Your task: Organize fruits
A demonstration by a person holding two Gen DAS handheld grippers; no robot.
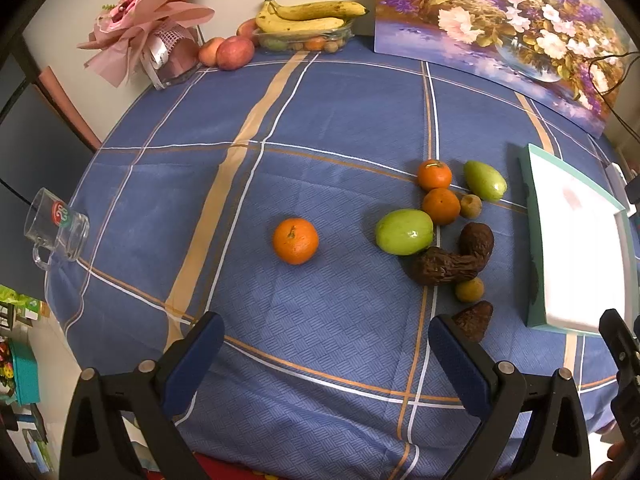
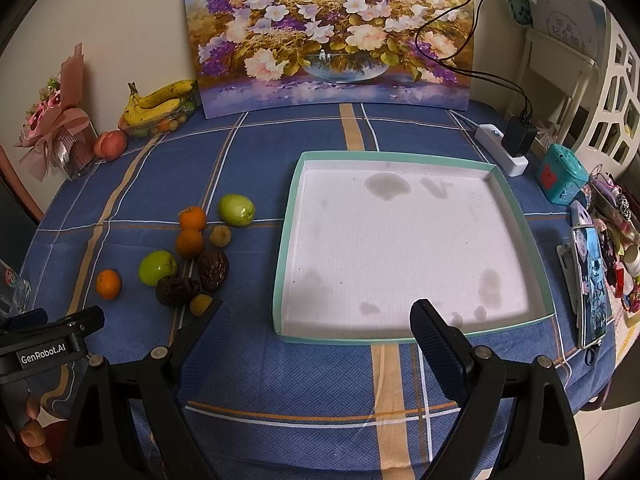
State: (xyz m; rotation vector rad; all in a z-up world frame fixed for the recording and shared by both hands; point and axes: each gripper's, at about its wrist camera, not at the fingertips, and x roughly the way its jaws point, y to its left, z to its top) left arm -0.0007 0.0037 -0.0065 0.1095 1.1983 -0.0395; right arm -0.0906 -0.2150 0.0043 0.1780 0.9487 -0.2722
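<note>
Both grippers are held wide open and empty above the near edge of the blue checked cloth [image 1: 320,340]: the left gripper [image 1: 326,354] before the fruit, the right gripper [image 2: 316,334] before the tray [image 2: 516,216]. 1 orange [image 1: 295,241] is set apart, left of a cluster where 2 oranges [image 1: 441,206], 2 green fruits [image 1: 404,232] and dark wrinkled fruits [image 1: 448,266] are gathered beside the tray's left wall.

Spread fingers [image 1: 460,360] above lone orange [image 1: 295,241]
</note>
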